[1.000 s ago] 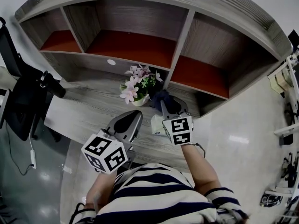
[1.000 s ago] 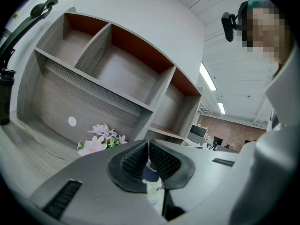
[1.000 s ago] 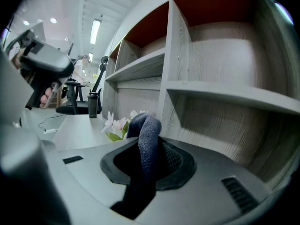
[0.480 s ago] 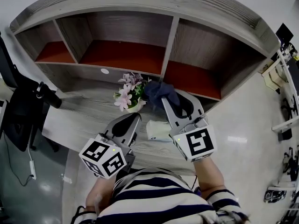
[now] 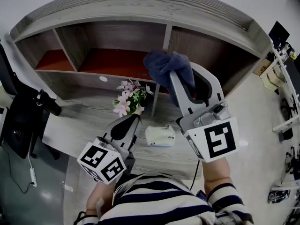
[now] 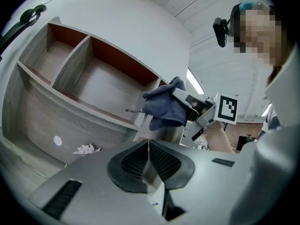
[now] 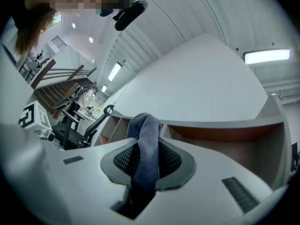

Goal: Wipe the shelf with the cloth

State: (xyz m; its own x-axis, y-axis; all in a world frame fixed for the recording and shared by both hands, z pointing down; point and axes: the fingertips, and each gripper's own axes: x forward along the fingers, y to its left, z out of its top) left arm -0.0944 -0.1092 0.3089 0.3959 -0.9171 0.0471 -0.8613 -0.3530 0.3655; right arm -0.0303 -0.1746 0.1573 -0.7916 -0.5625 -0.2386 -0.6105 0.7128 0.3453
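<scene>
Right gripper is up high, clenched on the dark blue cloth. In the right gripper view the fabric runs straight through the jaws, pinched between the black pads, with a fold bulging past the tips. From the head view the cloth sits bunched at the gripper's tip, in front of the upright divider between the shelf's middle and right compartments. Whether it touches the wood, I can't tell.

Left gripper hangs low over the table, well apart from the cloth. Its jaws are pressed together with nothing between them, as the left gripper view shows plainly.

The shelf is grey wood grain with three open compartments, each with a red-brown floor, and it stands at the back of the table. On the table, a pot of pink and white flowers stands near the divider's foot. A small white object lies nearer the person, between the two grippers.

Around it: a white wall behind, a glossy pale floor to the right, and a dark chair off to the left.
</scene>
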